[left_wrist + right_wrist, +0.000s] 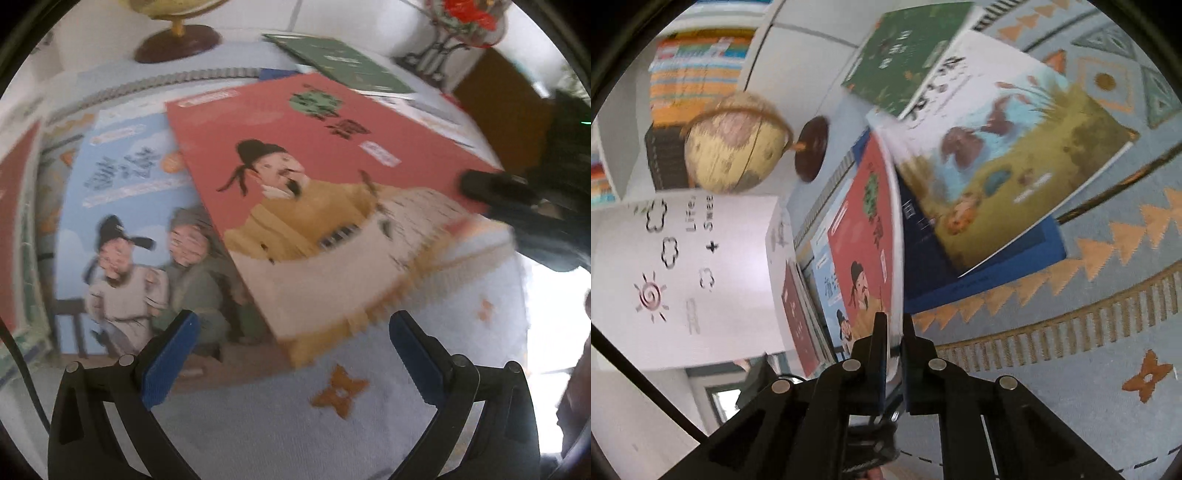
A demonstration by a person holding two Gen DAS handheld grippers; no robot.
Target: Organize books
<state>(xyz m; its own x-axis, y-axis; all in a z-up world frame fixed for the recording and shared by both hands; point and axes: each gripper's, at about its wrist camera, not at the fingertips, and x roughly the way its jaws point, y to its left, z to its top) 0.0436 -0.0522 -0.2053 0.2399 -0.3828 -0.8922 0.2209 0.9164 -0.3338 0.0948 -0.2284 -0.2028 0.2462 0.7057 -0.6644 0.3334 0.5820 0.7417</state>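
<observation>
**Right claw grips the red book by its edge; left claw hangs open**

The right claw (894,334) is clamped on the near edge of the red book (862,236), its two black fingers pinching the thin cover and pages between them. In the right wrist view the book is seen almost edge-on, running up and away from the fingertips, its cover with a figure in a black hat turned to the left. In the left wrist view the same red book (314,192) lies tilted across the middle of the scene, and the right claw (480,184) shows as a dark shape holding it at its right edge.

The left claw (295,354) stands wide, its blue pads (171,362) apart with nothing between them. It hovers over the rug (258,424), a pale blue one with orange star shapes, just in front of the red book's near corner.

Under the red book's left side lies a blue book (122,206) with two robed figures on its cover, flat on the rug. Beyond them a green book (340,62) lies farther back, near a globe (177,40) on a dark round base. The right wrist view shows more books spread on the rug: the green book (905,55), a picture book (1015,155) with a yellow-green cover resting partly on a dark blue book (979,266), and a dark red book (798,317) at the left beside a white box (683,280) printed with a sun and clouds. Both views are blurred.
</observation>
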